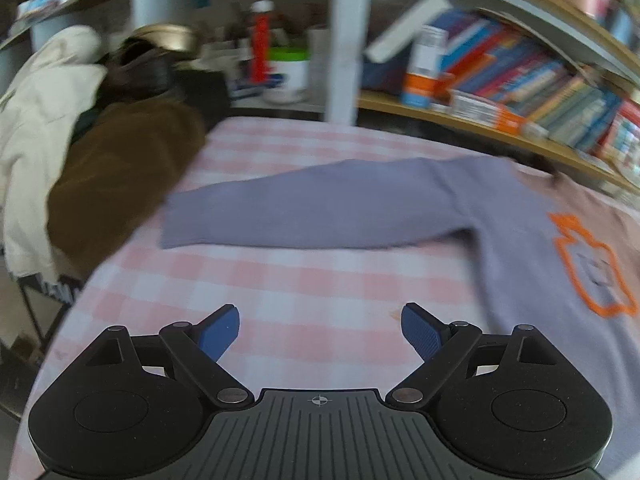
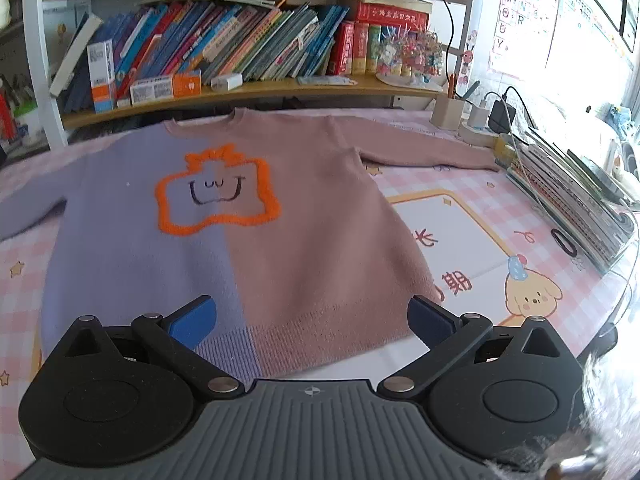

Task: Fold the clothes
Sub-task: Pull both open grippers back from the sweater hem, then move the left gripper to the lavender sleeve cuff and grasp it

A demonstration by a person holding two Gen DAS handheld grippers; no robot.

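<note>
Pink-checked bench (image 1: 304, 280) | sweater (image 2: 248, 216) flat, lilac sleeve (image 1: 304, 208) lying crosswise ahead of my left gripper (image 1: 320, 332), nearer than right gripper (image 2: 312, 320) | both fingers spread, empty

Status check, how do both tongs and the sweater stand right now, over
Left tongs open, empty, facing the lilac sleeve. Right tongs open, empty, over the hem. Sweater flat, unfolded, sleeves spread. Nothing on it.
</note>
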